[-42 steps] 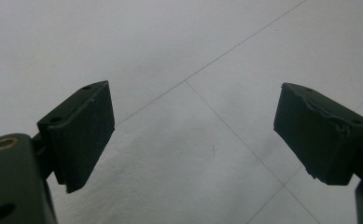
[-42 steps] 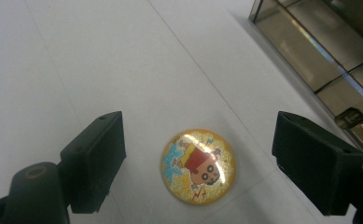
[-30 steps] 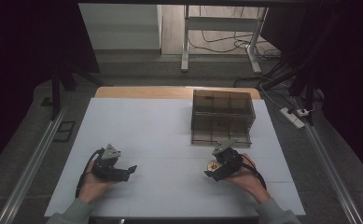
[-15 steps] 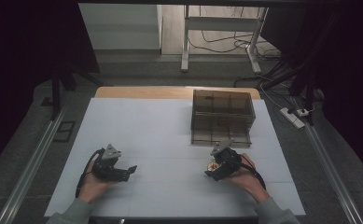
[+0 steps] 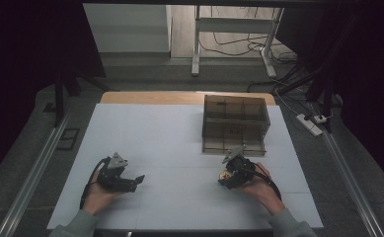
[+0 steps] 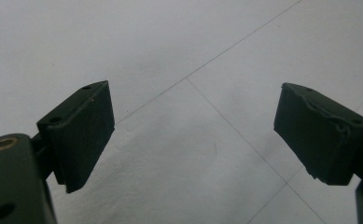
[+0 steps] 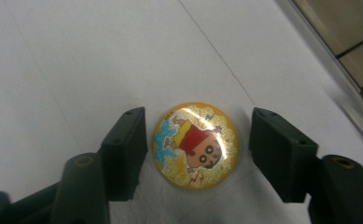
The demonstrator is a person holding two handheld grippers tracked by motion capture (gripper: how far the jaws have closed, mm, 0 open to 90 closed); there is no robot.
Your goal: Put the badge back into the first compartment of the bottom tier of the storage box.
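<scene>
Round cartoon badge (image 7: 196,145) lay flat on the white table (image 7: 67,70), centre of the right gripper view, between the jaws of the right gripper (image 7: 198,149). Jaws had just been closing; left pad near-touching, right pad still clear. Left gripper (image 6: 193,135) spread, nothing between. Brown divided box (image 5: 235,123) sat upper right of the high view, contents unreadable.

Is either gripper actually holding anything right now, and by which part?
Nothing is held yet. The right gripper has been closing around the round badge, gaps remaining at both edges. The left gripper is open over bare table.
</scene>
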